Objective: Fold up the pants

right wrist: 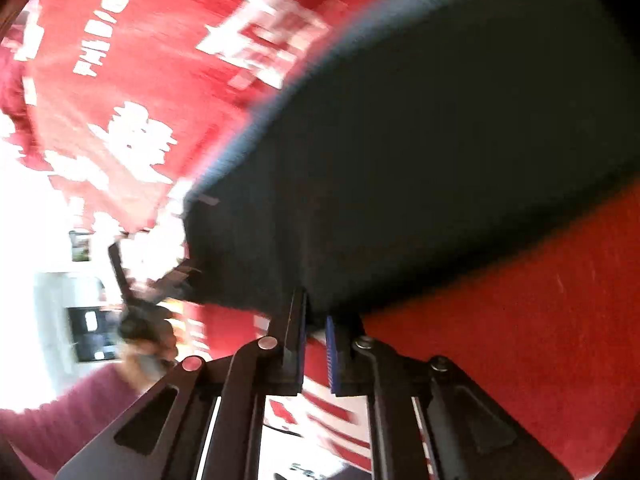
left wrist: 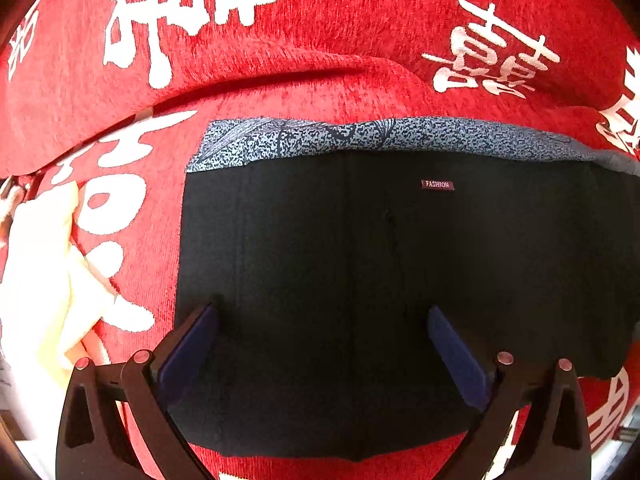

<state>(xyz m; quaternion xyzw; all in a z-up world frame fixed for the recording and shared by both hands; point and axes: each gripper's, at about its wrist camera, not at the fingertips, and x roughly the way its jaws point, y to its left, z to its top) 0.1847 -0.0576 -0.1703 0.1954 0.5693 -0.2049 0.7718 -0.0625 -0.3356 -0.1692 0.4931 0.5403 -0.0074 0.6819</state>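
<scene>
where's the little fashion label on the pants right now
In the left wrist view, the FASHION label sits right of centre near the top of the black pants, just below the blue patterned waistband lining, beyond the open left gripper.

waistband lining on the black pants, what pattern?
Blue-grey speckled print lining, along the black pants' top edge; left wrist view.

Black pants (left wrist: 400, 280), folded into a compact rectangle.

Lying flat on red fabric printed with white characters. Dark and smooth on top, with a small "FASHION" label (left wrist: 437, 184) near the far edge. Blue-grey speckled layer (left wrist: 360, 136) peeking out along that far edge. From the right wrist view, blurred: same dark mass (right wrist: 440, 152), near edge just at the fingertips.
</scene>
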